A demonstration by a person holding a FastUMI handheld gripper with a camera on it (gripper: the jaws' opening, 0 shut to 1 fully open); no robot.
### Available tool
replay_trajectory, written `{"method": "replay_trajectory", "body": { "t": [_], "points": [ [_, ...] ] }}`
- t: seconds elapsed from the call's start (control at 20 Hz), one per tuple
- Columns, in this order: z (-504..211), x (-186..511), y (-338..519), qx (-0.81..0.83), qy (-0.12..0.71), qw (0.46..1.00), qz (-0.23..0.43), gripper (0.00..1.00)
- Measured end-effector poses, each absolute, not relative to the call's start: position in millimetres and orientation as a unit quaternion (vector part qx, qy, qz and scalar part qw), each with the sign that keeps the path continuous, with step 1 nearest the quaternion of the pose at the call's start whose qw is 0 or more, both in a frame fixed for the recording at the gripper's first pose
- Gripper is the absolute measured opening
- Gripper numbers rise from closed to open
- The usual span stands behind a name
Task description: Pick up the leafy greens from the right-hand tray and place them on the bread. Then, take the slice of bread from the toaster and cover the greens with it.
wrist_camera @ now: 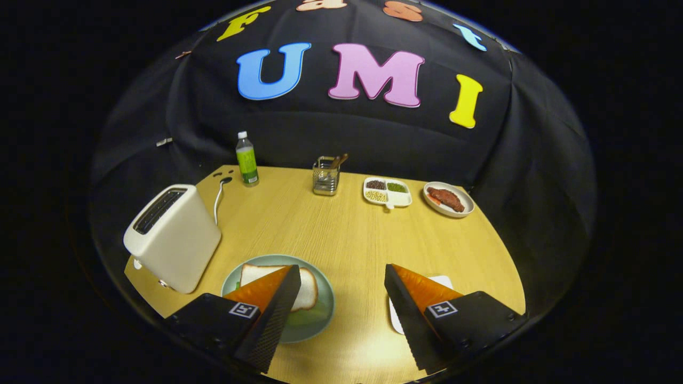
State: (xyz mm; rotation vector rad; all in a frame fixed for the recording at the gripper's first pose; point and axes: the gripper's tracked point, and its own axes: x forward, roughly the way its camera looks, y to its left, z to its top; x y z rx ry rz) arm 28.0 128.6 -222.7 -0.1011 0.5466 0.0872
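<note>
Table [341, 234]: you have a light wood-grain top, bare in the middle.
Left side: your toaster [173, 237] stands there, its cord [217, 200] running toward the back.
Back row: a bottle [247, 160], a wire holder [326, 176], a divided dish [388, 192] and a plate with meat [449, 199].
Near edge, left: your green plate [320, 320] carrying bread.
Near edge, right: a white tray [396, 320], partly hidden from you.
Gripper [341, 290]: fingers spread wide above the tabletop, holding nothing.
</note>
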Motion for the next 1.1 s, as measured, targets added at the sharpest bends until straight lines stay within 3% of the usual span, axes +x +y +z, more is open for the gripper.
{"method": "replay_trajectory", "body": {
  "t": [0.35,1.1],
  "points": [
    [-141,17,54,-0.034,0.177,0.983,0.013,0.98],
    [-48,12,-74,-0.054,0.047,0.993,0.091,0.98]
  ]
}}
